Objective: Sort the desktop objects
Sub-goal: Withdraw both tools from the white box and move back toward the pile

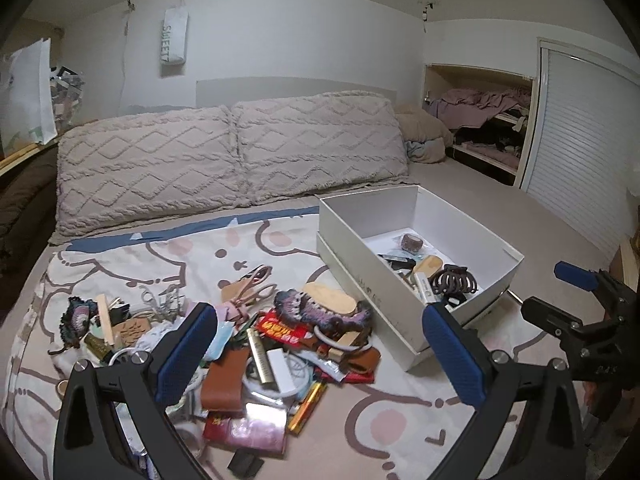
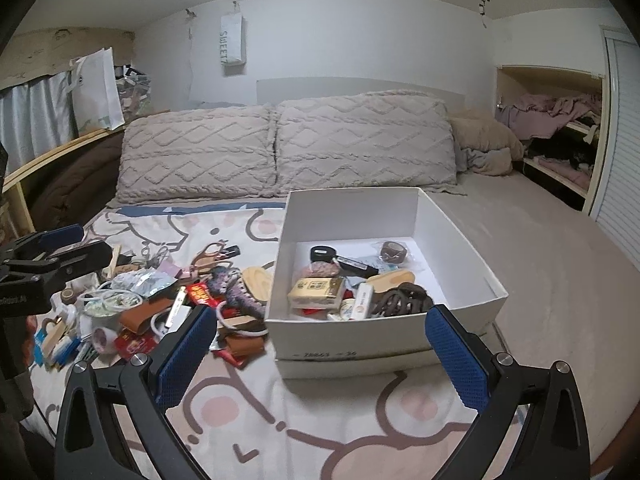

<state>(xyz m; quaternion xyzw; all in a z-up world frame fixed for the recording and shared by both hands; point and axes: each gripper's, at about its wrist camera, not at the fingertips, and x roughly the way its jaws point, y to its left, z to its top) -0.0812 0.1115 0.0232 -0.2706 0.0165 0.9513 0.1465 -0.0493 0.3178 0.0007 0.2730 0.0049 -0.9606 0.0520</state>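
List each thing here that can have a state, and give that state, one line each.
left gripper: open, empty
right gripper: open, empty
white box: lidless, partly filled
hair claw: inside the box
scissors: closed, on the pile
closet door: slid open

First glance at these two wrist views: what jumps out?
The jumbled pile of small items on the cartoon-print blanket, left of the white box. The box is already partly filled, a dark hair claw clip near its front wall. The left gripper and right gripper both have jaws wide open and empty.
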